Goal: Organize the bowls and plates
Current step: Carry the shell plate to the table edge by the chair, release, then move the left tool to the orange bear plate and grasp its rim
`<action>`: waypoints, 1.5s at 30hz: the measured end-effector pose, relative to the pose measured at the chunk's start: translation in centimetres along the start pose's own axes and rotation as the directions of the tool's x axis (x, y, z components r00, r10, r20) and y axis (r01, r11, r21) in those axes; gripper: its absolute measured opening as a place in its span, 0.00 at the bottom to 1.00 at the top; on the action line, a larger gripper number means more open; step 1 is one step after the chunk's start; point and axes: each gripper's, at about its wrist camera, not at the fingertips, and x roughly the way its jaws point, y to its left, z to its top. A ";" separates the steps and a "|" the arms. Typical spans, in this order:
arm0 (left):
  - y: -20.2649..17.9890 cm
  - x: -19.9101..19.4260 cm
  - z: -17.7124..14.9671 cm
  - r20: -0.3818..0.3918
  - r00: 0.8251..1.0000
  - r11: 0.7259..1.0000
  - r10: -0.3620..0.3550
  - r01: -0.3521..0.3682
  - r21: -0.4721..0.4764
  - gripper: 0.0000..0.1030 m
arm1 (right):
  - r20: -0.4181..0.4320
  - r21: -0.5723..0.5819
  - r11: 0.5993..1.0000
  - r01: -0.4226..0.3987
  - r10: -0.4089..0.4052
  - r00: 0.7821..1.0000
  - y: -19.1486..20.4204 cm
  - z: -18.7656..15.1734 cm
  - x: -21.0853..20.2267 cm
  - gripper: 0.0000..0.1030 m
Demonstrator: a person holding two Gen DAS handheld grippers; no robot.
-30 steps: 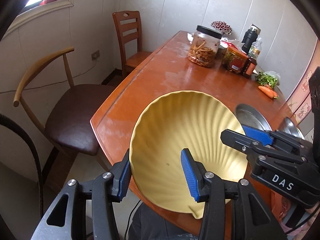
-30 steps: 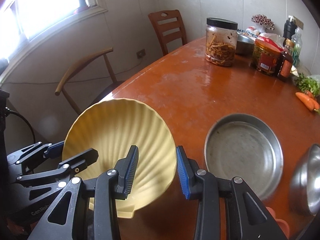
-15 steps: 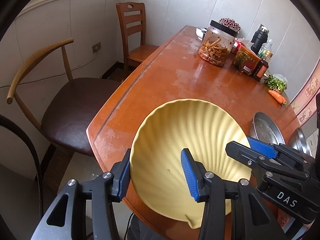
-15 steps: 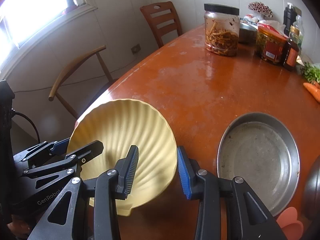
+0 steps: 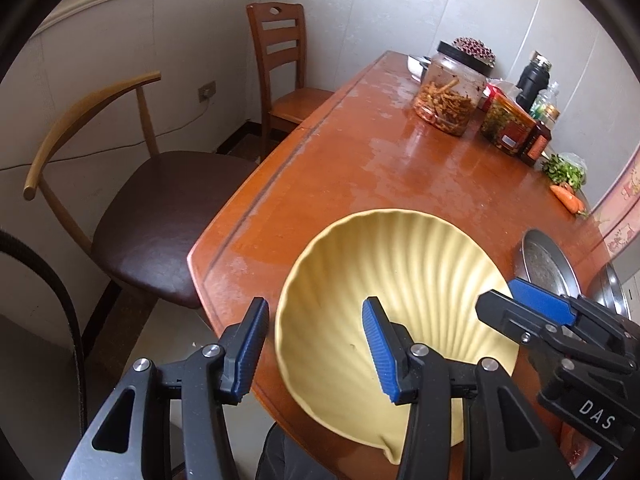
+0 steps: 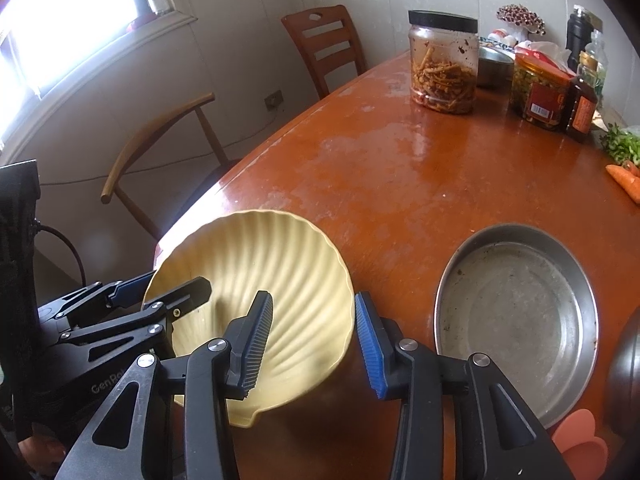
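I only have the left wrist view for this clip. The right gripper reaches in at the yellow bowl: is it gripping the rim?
Observer: No. The right gripper straddles the rim of the bowl, one finger inside and one outside, with a gap showing. Its jaws have just been opening.
Reviewer: I see only a slice of the metal pan. Anything in it?
Observer: The pan lies flat on the table, apart from the bowl, and holds only specks of residue.
Reviewer: Anything beside it?
Observer: A pink thing sits at its near edge. I cannot tell what it is.
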 end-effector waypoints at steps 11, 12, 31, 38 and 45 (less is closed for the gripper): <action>-0.7 -4.0 -0.2 0.075 0.997 1.000 -0.022 0.021 0.014 0.52 | 0.058 -0.002 1.000 -0.004 0.004 0.998 0.4 0.0 -2.7 0.49; -0.8 -4.4 -0.3 0.081 0.996 1.000 -0.026 0.024 0.018 0.52 | 0.068 -0.002 1.000 -0.004 0.004 0.998 0.3 0.0 -3.2 0.51; -8.6 -8.8 -4.1 0.115 0.981 0.976 -0.157 0.136 0.170 0.55 | 0.262 0.098 0.994 0.054 -0.078 0.962 -2.9 -7.2 -16.9 0.65; -12.7 -9.1 -5.8 0.091 0.975 0.953 -0.202 0.175 0.248 0.55 | 0.261 0.164 0.983 0.085 -0.127 0.957 -4.9 -11.8 -20.1 0.65; -16.2 -7.9 -7.5 0.037 0.975 0.931 -0.221 0.199 0.307 0.55 | 0.208 0.248 0.960 0.128 -0.182 0.961 -6.9 -17.8 -20.4 0.65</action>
